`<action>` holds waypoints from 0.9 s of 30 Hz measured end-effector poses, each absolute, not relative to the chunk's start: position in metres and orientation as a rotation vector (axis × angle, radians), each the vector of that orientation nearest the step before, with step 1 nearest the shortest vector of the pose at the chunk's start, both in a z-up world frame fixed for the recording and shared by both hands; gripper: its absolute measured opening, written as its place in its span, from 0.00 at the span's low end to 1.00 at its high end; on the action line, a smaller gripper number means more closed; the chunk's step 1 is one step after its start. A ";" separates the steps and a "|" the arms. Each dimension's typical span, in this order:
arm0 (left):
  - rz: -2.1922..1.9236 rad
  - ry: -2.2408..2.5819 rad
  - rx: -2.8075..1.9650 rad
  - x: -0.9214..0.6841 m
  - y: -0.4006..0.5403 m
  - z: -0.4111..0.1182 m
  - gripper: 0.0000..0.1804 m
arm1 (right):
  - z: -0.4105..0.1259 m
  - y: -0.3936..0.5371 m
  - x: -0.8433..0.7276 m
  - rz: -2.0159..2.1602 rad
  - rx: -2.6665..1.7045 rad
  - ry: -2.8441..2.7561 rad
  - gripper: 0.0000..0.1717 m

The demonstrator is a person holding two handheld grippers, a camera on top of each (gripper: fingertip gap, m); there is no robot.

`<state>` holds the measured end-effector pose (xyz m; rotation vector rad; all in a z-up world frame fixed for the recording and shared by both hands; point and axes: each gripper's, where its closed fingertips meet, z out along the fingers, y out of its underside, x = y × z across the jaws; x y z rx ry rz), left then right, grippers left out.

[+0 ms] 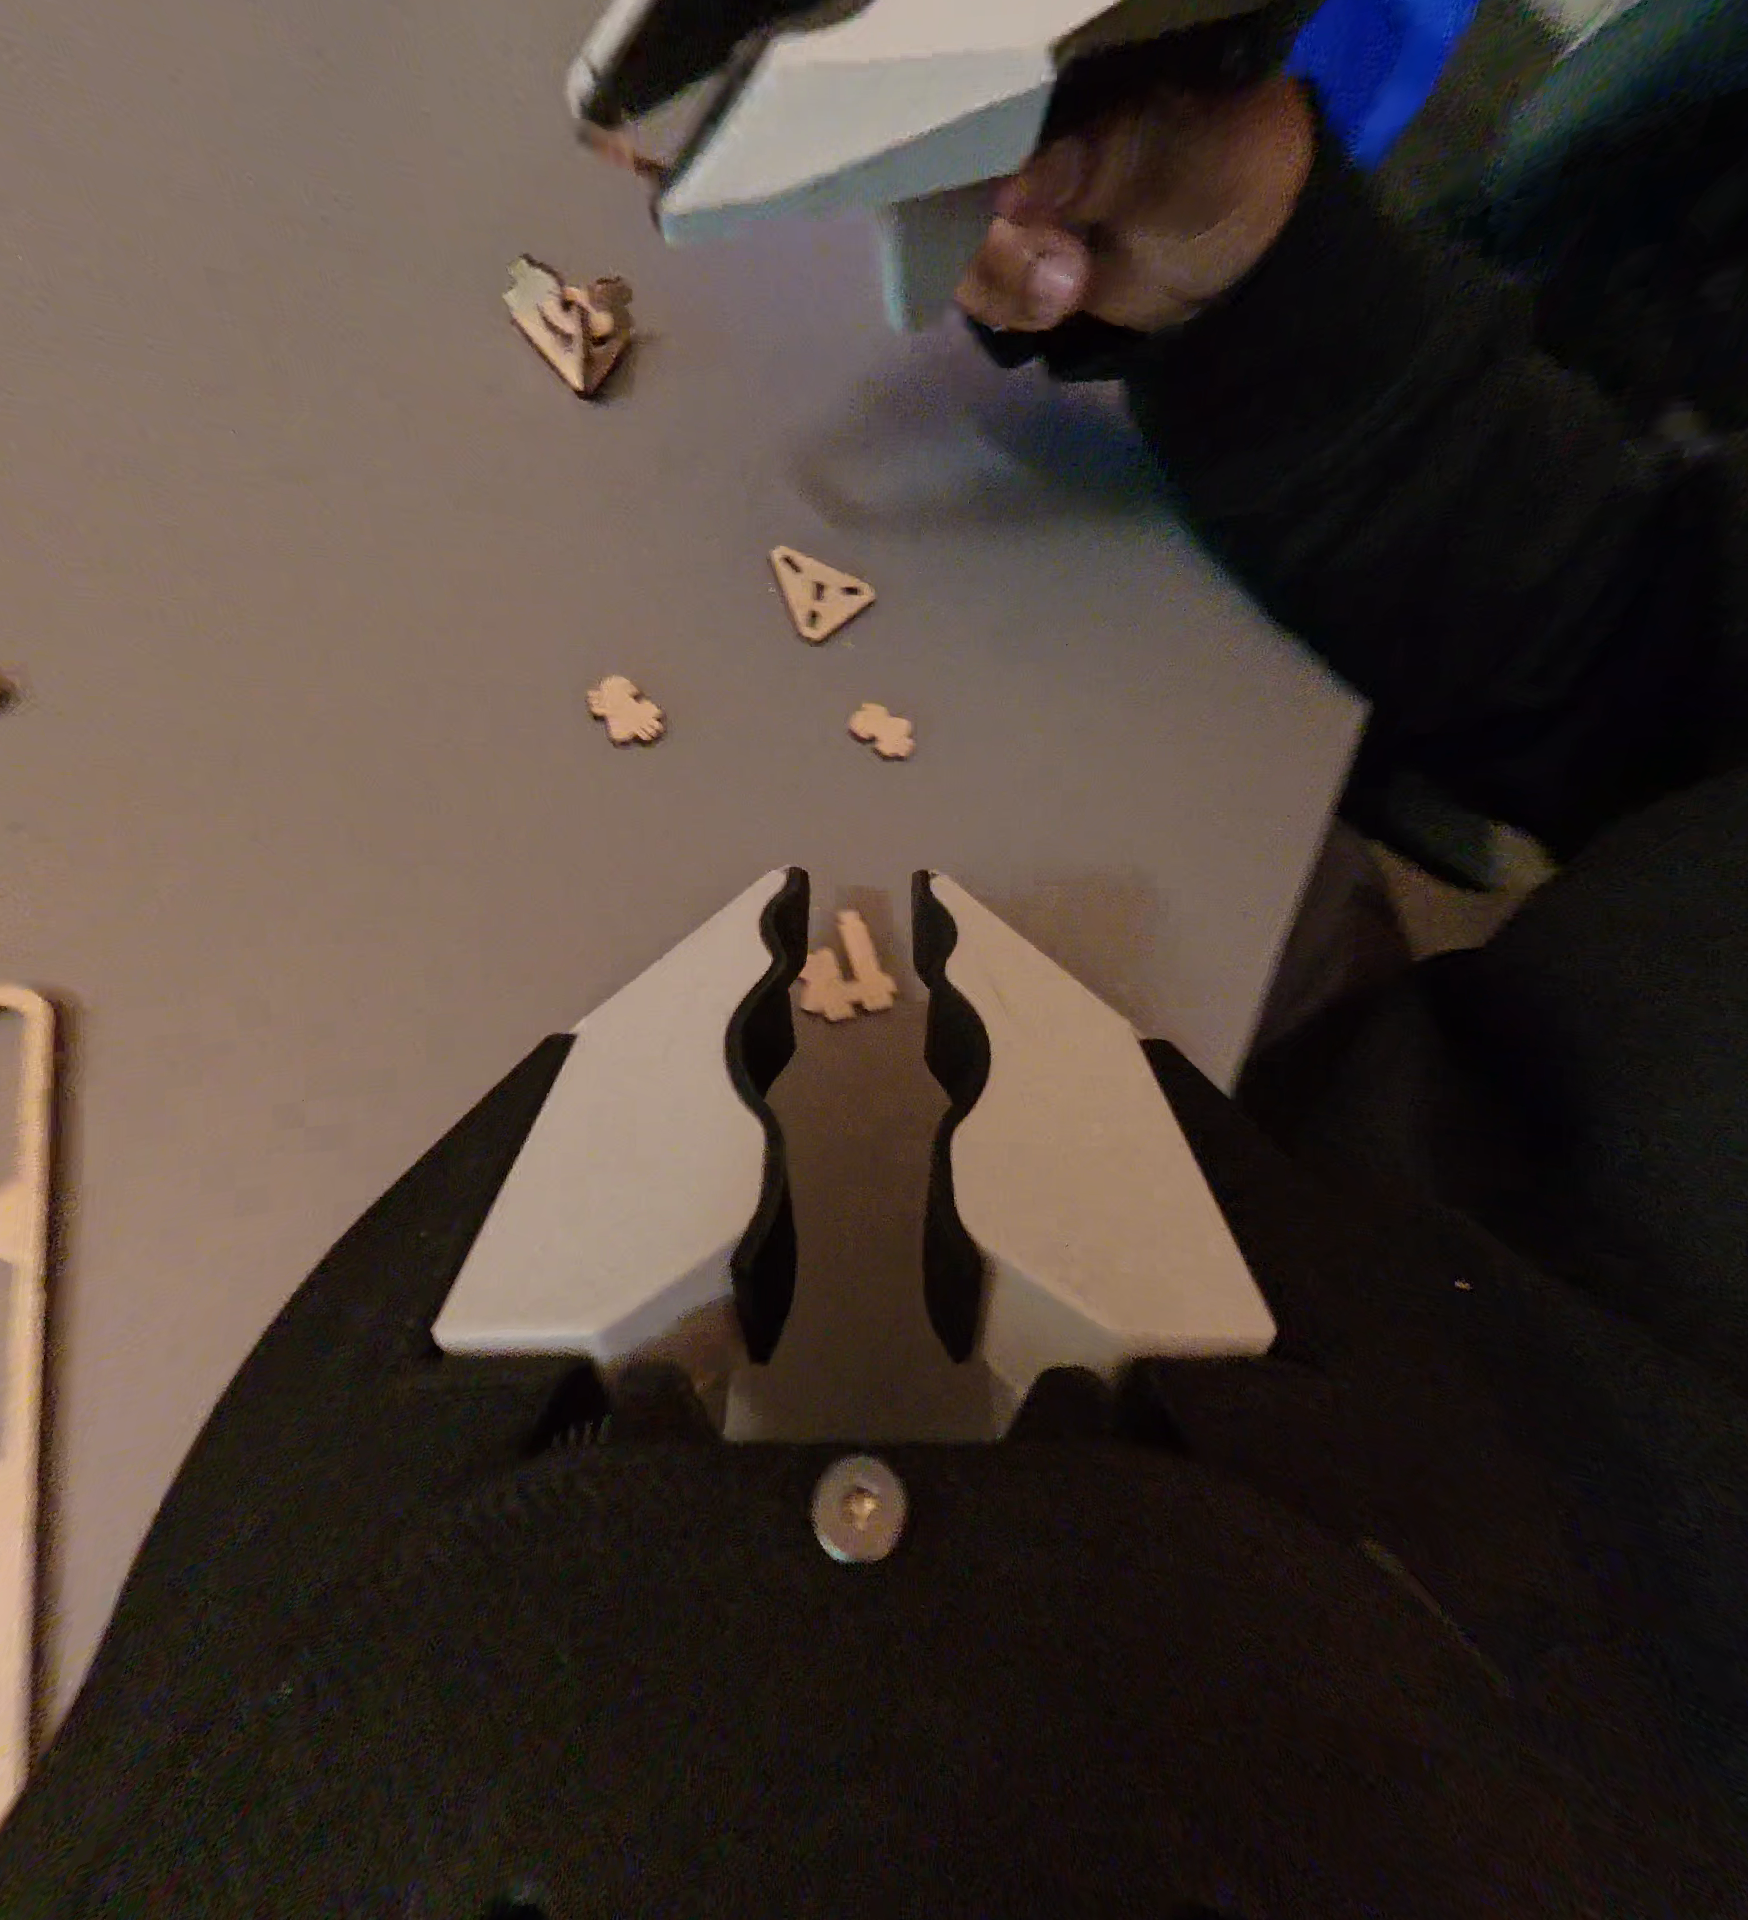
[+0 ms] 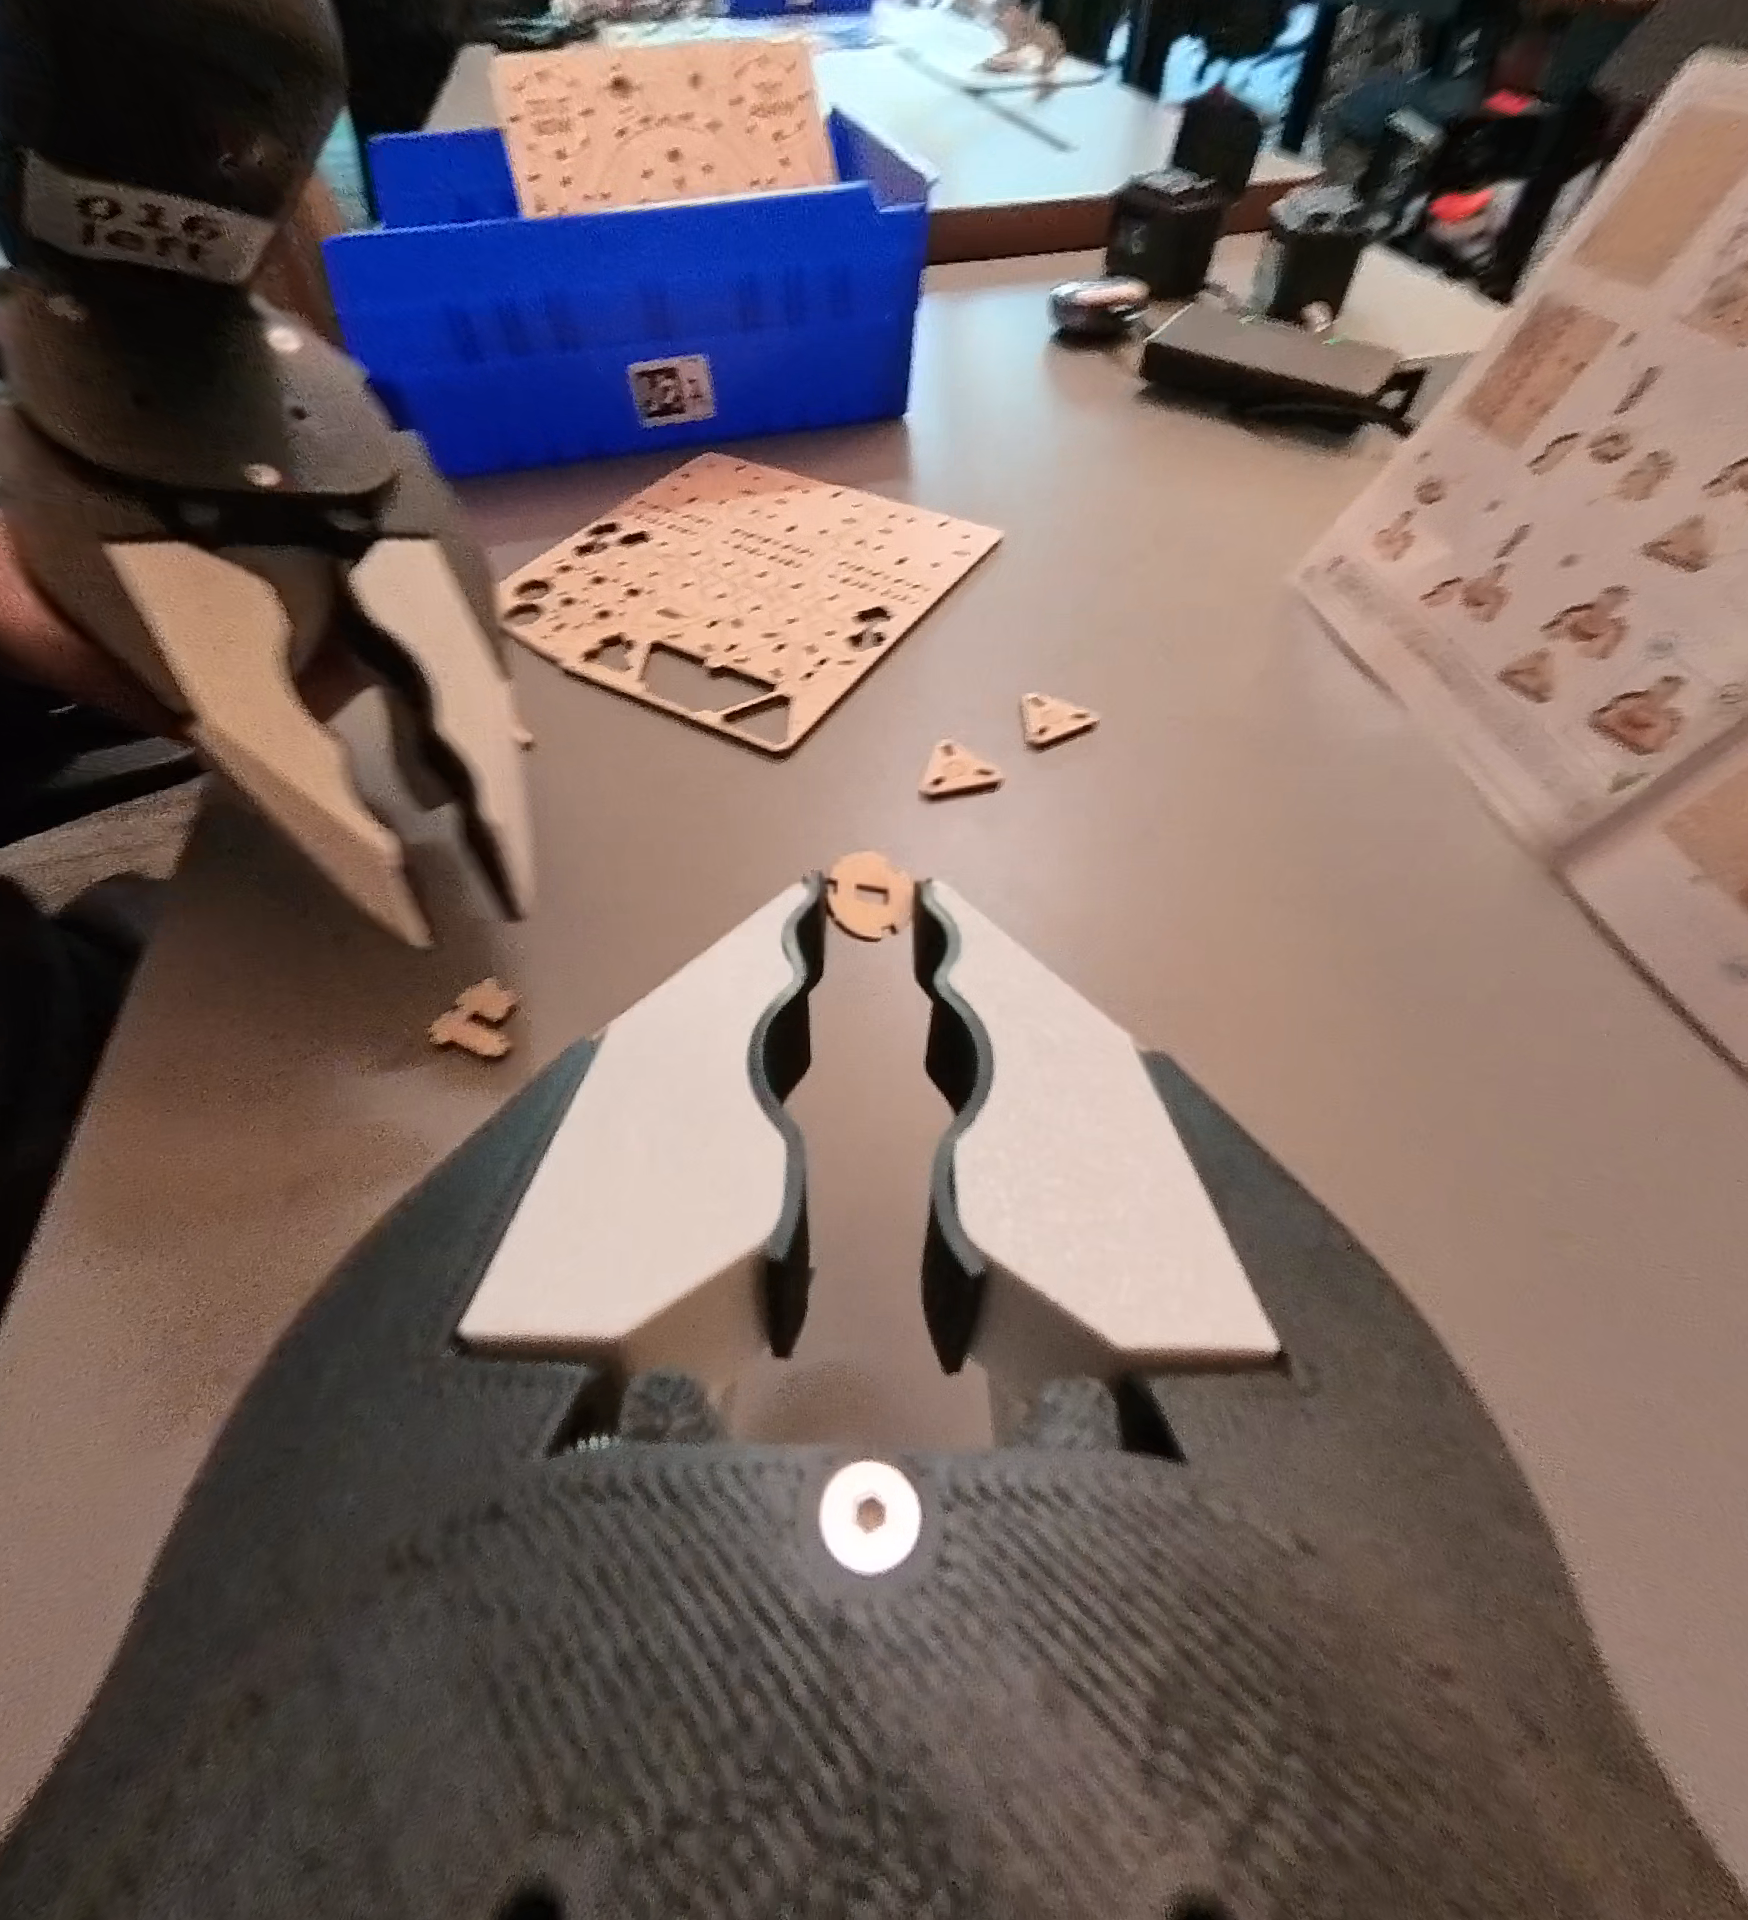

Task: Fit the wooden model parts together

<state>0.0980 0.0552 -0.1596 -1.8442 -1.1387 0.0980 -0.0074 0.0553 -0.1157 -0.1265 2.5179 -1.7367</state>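
In the left wrist view my left gripper hangs just over the grey table with its jaws a little apart. Two small flat wooden pieces lie on the table in the gap, and neither pad presses on them. The right wrist view shows the left gripper above those same pieces. My right gripper is shut on a small round wooden disc with a slot, pinched at the fingertips above the table. The right gripper also shows at the top of the left wrist view, held by a hand.
A blue bin holding a wooden sheet stands at the back. A punched-out wooden sheet and two wooden triangles lie ahead. Instruction sheets stand at the right. Loose small pieces and a part-built piece lie near the table edge. Tip to tip, the grippers are about 12 cm apart.
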 end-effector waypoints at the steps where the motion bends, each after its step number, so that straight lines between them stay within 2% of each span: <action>1: 0.158 -1.141 -1.894 0.092 0.055 -0.163 0.10 | -0.116 0.057 -0.002 -1.716 -0.154 2.512 0.09; 4: 0.314 -1.136 -1.983 0.073 0.050 -0.168 0.07 | -0.108 0.061 -0.005 -1.748 -0.171 2.551 0.09; 7: 0.567 -1.115 -2.121 0.025 0.020 -0.157 0.00 | -0.101 0.065 -0.015 -1.735 0.029 2.504 0.09; 9: 0.732 -1.065 -2.100 -0.022 0.004 -0.132 0.00 | -0.101 0.067 -0.018 -1.701 0.124 2.418 0.09; 13: 0.697 -1.004 -1.909 -0.057 0.015 -0.105 0.00 | -0.109 0.074 -0.045 -1.677 0.278 2.402 0.09; 18: 0.875 -0.972 -1.940 -0.053 -0.002 -0.126 0.00 | -0.097 0.077 -0.051 -1.732 0.294 2.265 0.09; 20: 0.809 -0.978 -1.893 -0.046 -0.002 -0.127 0.00 | -0.100 0.074 -0.048 -1.751 0.248 2.283 0.09; 26: 0.266 -0.998 -1.872 0.025 0.028 -0.124 0.00 | -0.118 0.062 -0.032 -1.721 0.131 2.381 0.09; 27: 0.205 -0.997 -1.878 0.042 0.035 -0.127 0.03 | -0.120 0.061 -0.029 -1.709 0.120 2.381 0.09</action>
